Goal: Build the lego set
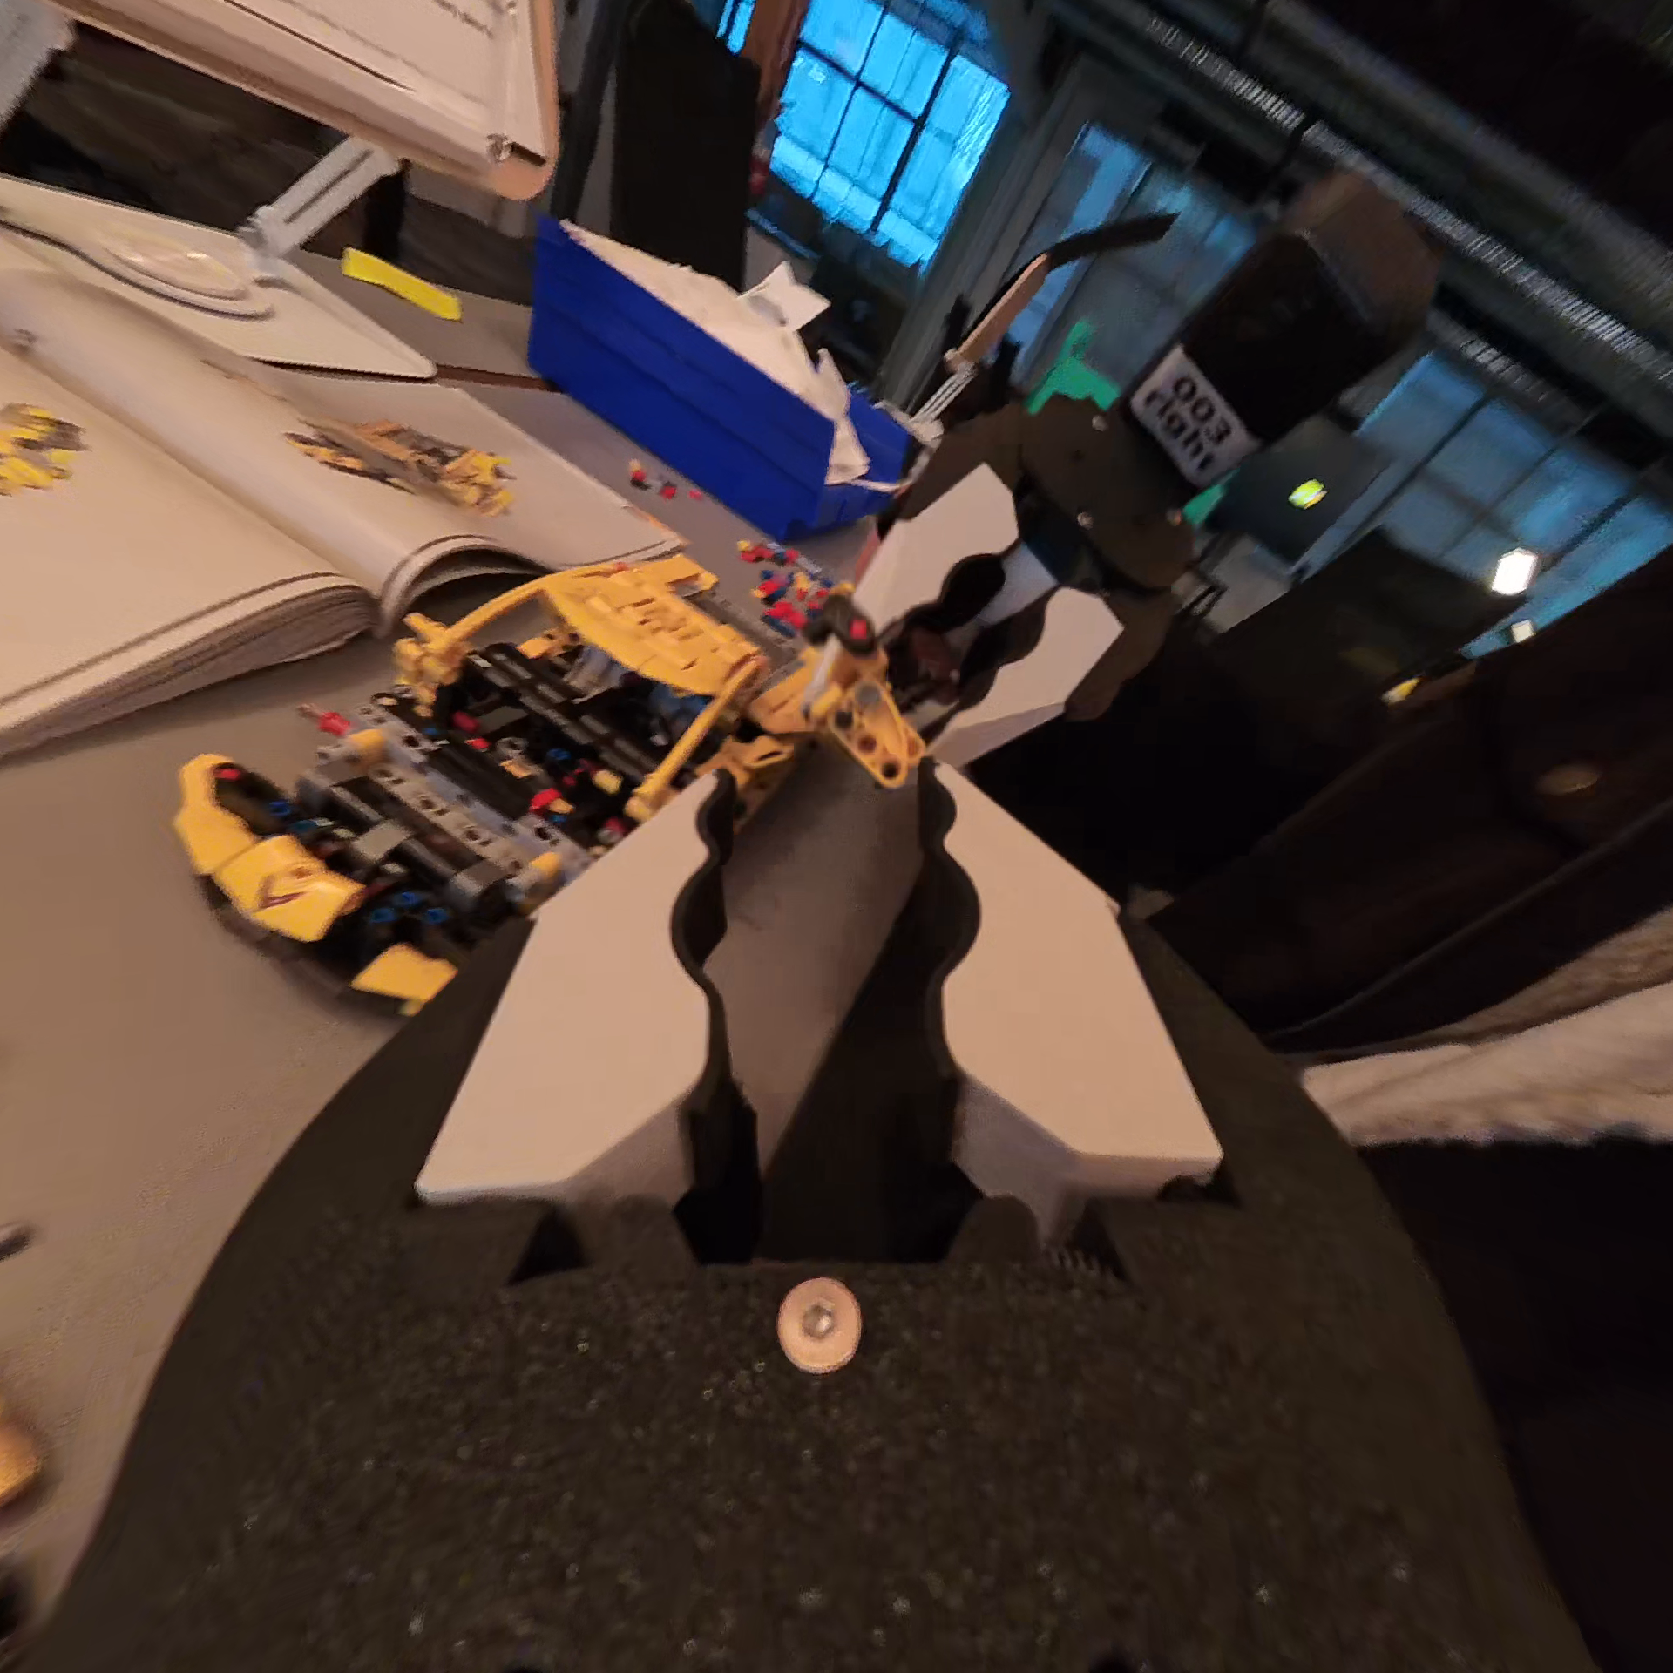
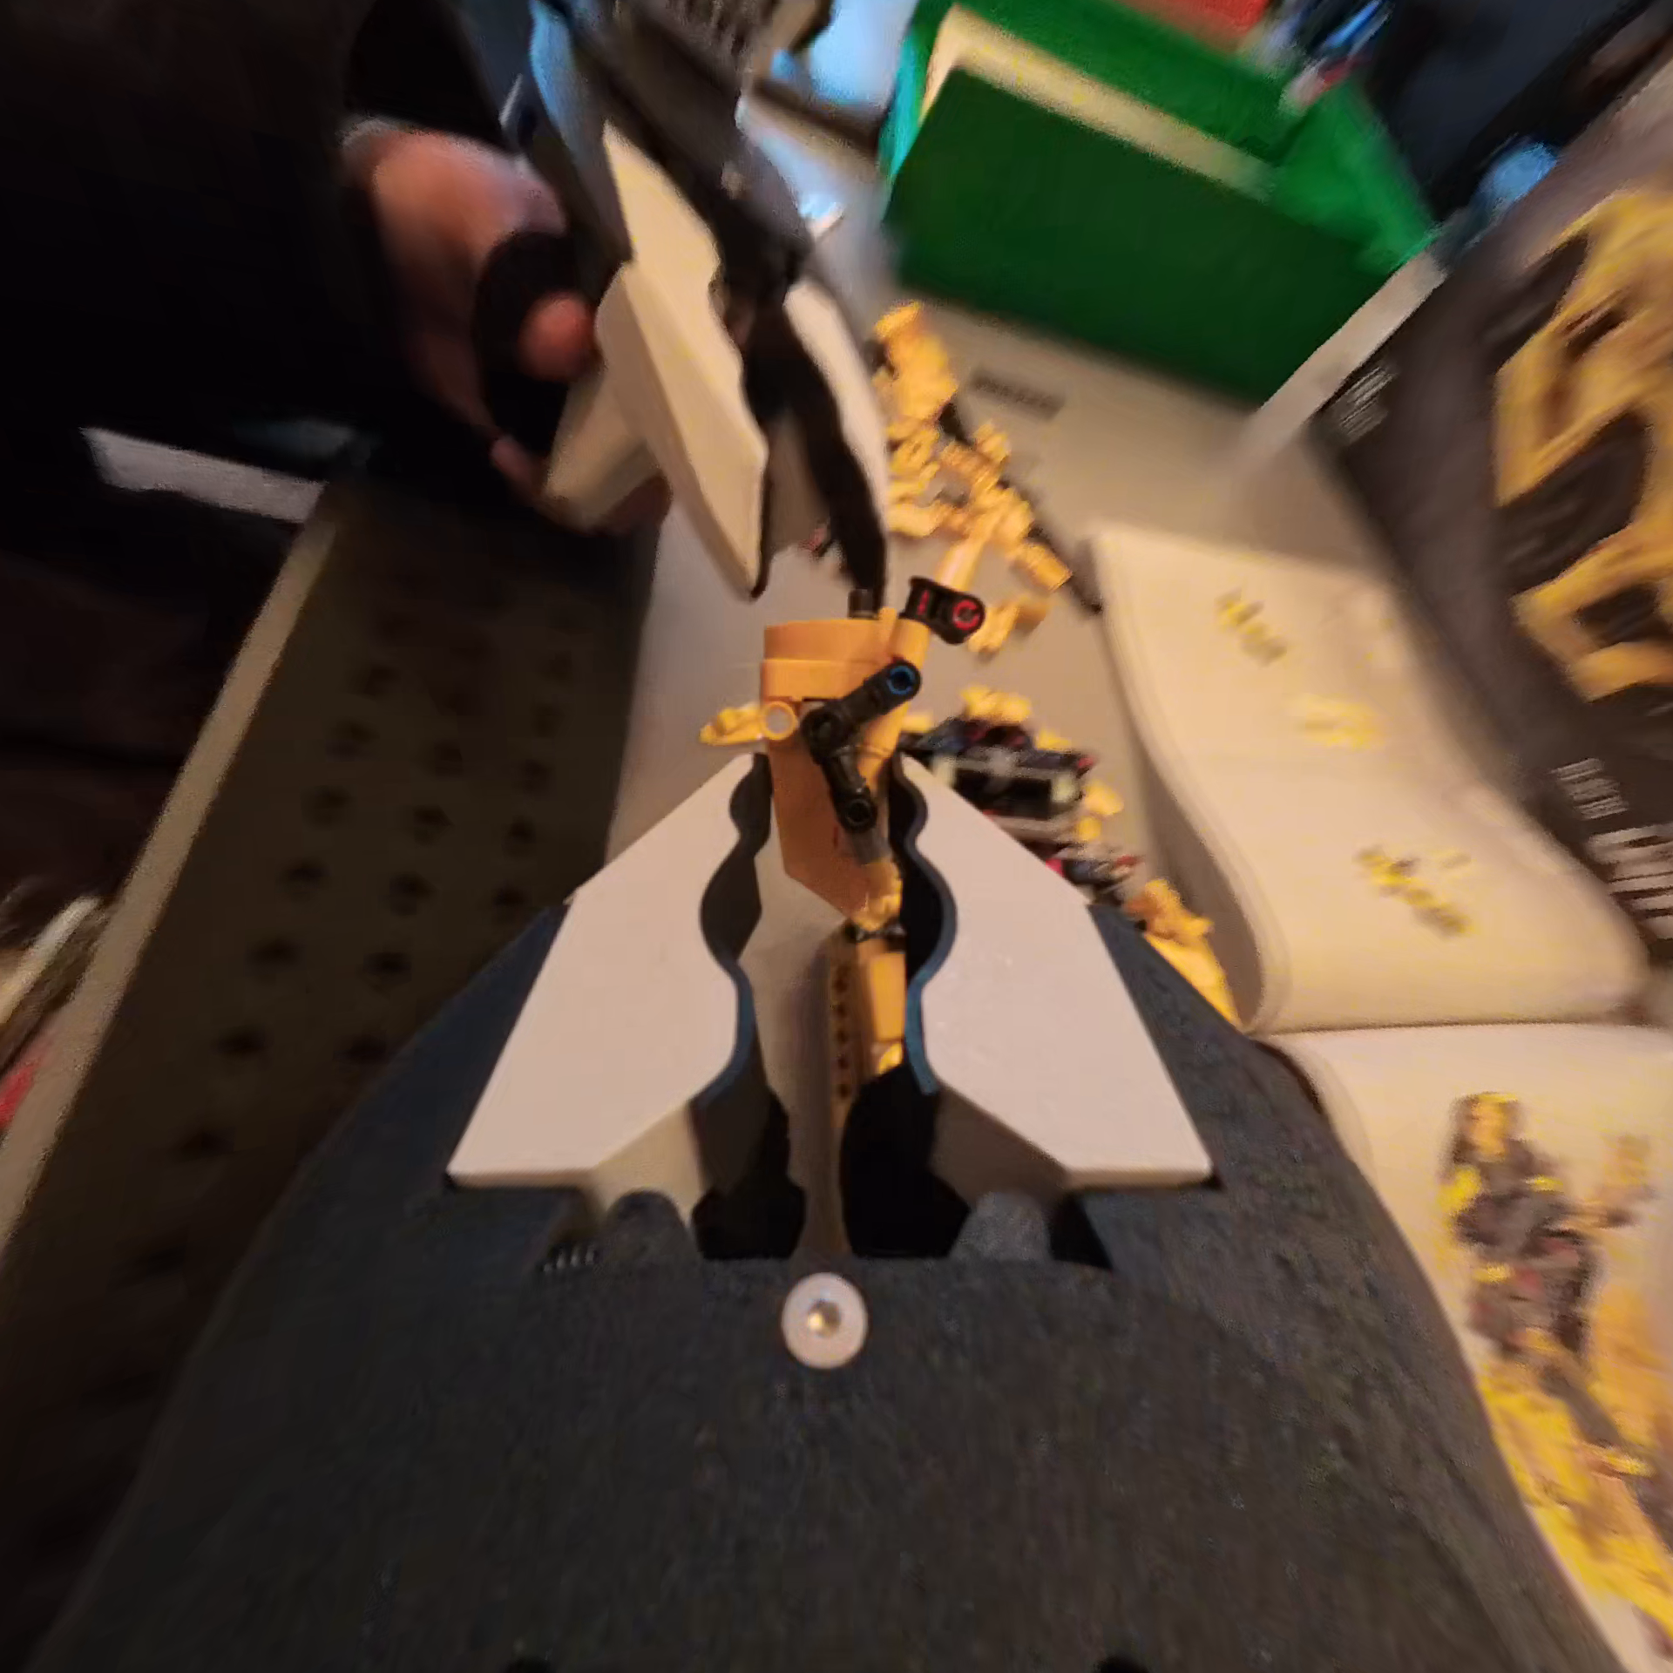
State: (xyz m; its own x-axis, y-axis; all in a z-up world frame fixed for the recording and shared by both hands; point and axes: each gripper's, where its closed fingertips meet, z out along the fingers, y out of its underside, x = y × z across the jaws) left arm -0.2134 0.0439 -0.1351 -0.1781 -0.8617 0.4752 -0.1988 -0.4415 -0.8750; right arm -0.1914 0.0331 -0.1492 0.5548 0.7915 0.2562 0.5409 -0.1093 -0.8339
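The right gripper point(image 2: 828, 815) is clenching a light, snap-apart yellow plastic Lego sub-assembly point(image 2: 837, 769) by its stiff beam; the left gripper's point(image 1: 819, 769) fingers are standing released.

Light: dim indoors — blue daylight from windows point(image 1: 883, 136) at 12 o'clock.
Glare: small lamp point(image 1: 1514, 572) at 2 o'clock.
Blur: heavy in right wrist view — green box point(image 2: 1132, 226) at 1 o'clock smeared.
Distortion: wide-angle bending at edges.
Shadows: soft, dark corners.

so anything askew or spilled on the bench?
Small red and blue pieces lie loose on the table by the blue bin, unsorted. White paper sticks untidily out of the bin. Nothing looks broken.
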